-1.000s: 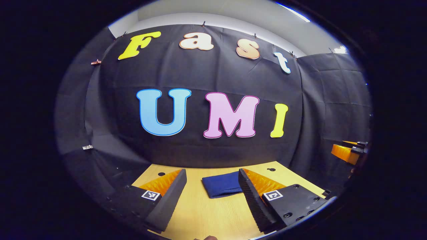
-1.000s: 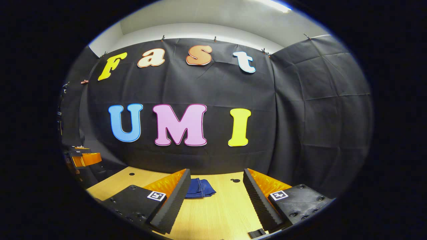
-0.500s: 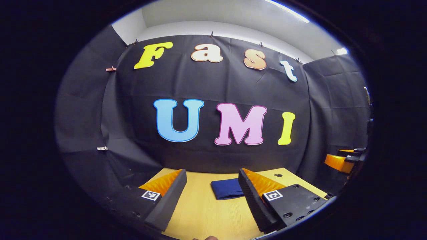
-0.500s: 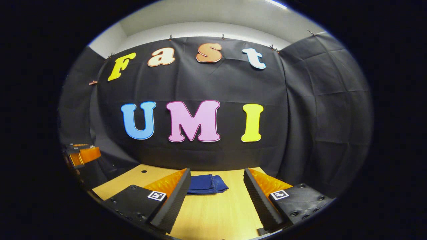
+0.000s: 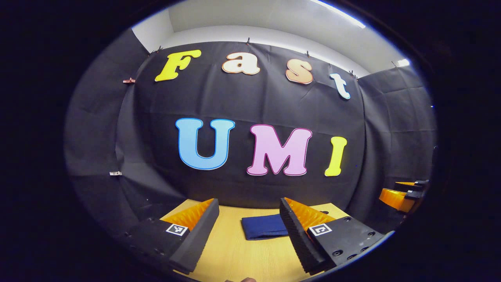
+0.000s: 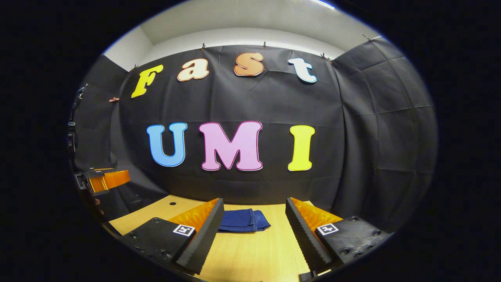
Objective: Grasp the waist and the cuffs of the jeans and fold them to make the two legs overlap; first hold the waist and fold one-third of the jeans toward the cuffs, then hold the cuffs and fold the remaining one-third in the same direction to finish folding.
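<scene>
Both tools (image 5: 248,235) (image 6: 254,231) level, agape above folded jeans (image 5: 263,226).

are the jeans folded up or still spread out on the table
Folded. The jeans lie as a small, compact blue bundle on the table, stacked layers showing at one end; both grippers are open and clear of them.

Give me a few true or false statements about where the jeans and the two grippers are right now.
1. The jeans lie folded in a compact bundle on the wooden table. True.
2. The right gripper is clamped on the jeans. False: it is open, holding nothing.
3. The left gripper is open. True.
4. The jeans hang off the table's edge. False: they rest fully on it.
</scene>
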### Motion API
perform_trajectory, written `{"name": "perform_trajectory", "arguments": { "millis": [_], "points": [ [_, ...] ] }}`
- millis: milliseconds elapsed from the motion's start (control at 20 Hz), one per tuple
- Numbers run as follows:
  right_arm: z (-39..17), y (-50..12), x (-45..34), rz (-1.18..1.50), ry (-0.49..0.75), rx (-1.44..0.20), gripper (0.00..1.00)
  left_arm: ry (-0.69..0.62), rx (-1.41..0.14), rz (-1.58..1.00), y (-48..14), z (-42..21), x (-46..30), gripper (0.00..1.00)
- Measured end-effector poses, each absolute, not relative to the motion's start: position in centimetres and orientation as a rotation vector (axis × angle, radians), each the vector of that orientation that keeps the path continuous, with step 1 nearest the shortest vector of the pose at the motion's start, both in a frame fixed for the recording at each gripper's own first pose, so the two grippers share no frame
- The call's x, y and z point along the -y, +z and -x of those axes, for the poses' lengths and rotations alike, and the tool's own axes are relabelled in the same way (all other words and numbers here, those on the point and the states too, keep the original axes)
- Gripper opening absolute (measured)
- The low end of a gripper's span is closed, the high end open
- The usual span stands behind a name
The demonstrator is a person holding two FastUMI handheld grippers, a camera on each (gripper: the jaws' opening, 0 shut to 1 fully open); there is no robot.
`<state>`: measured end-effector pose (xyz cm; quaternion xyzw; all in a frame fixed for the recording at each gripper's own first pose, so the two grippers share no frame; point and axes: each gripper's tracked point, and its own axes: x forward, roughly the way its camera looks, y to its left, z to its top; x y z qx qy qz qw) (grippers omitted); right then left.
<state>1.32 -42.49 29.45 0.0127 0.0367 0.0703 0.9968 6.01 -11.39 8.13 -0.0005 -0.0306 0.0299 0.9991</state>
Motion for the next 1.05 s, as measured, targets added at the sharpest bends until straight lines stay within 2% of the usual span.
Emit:
{"name": "perform_trajectory", "arguments": {
  "millis": [100, 150, 200, 550, 1050],
  "points": [
    [-1.2, 29.2, 42.8, -0.025, 0.127, -0.080, 0.97, 0.101, 0.070, 0.013, 8.1, -6.1, 10.2, 0.96],
    [-1.4, 29.3, 43.5, -0.015, 0.105, -0.071, 0.97, 0.101, 0.063, 0.026, 7.8, -6.2, 10.4, 0.92],
    [-1.4, 29.3, 43.8, -0.005, 0.097, -0.066, 0.96, 0.107, 0.052, 0.039, 7.4, -6.1, 10.4, 0.96],
    [-0.9, 28.1, 41.8, 0.004, 0.153, -0.099, 0.96, 0.109, 0.021, 0.047, 6.6, -6.5, 10.3, 0.96],
    [-1.4, 27.4, 41.7, 0.002, 0.148, -0.108, 0.96, 0.105, 0.017, -0.003, 6.2, -6.6, 10.5, 0.97]
  ]
}}
